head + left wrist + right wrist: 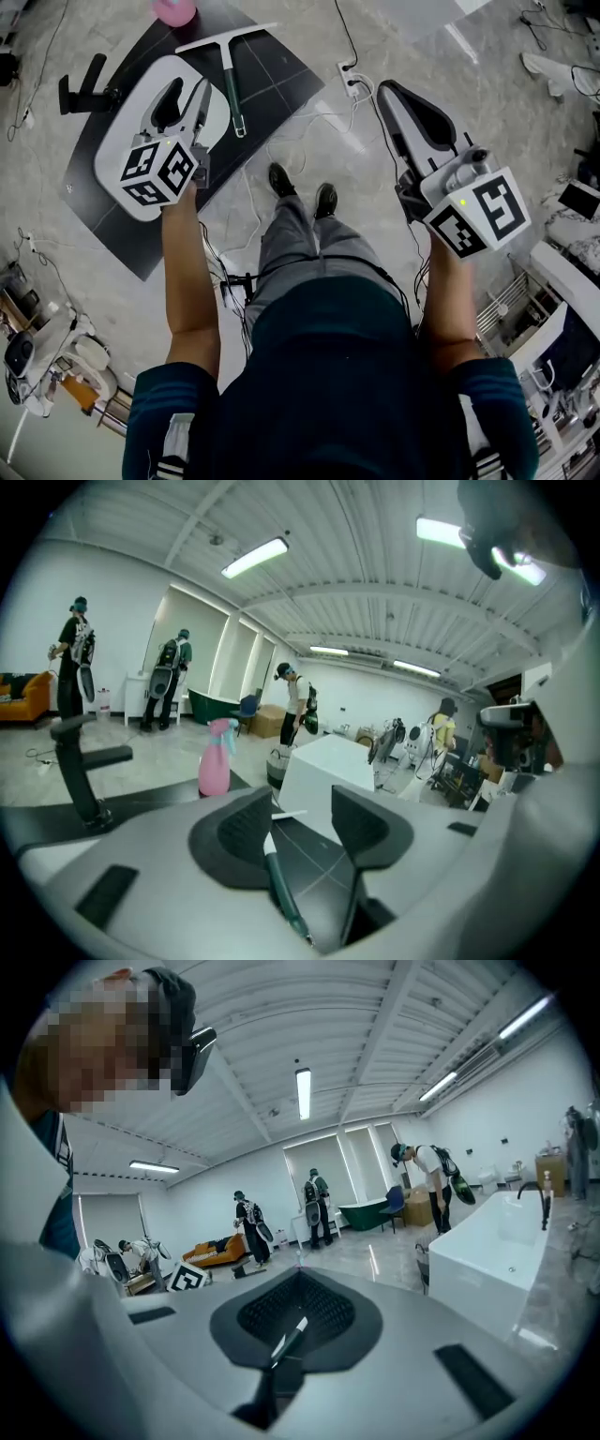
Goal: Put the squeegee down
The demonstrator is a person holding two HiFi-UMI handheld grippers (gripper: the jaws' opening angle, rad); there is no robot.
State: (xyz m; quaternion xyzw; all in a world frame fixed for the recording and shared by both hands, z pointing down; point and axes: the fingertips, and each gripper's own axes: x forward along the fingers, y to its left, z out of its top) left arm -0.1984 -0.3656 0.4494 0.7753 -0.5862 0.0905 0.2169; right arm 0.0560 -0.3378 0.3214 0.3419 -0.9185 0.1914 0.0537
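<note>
Grey floor (469,56) bears a black mat (281,80) where the squeegee (228,66) lies, beyond the left gripper (187,94), its jaws open and empty. Jaws of the right gripper (387,92) look closed. Only gripper views show a bathtub (497,1251).

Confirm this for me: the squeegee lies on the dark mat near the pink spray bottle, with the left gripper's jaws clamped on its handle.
Not clamped. The left gripper view shows the left gripper with its jaws apart, pressing on nothing; the squeegee lies free below them. The rest holds: it lies on the dark mat near the pink spray bottle.
</note>
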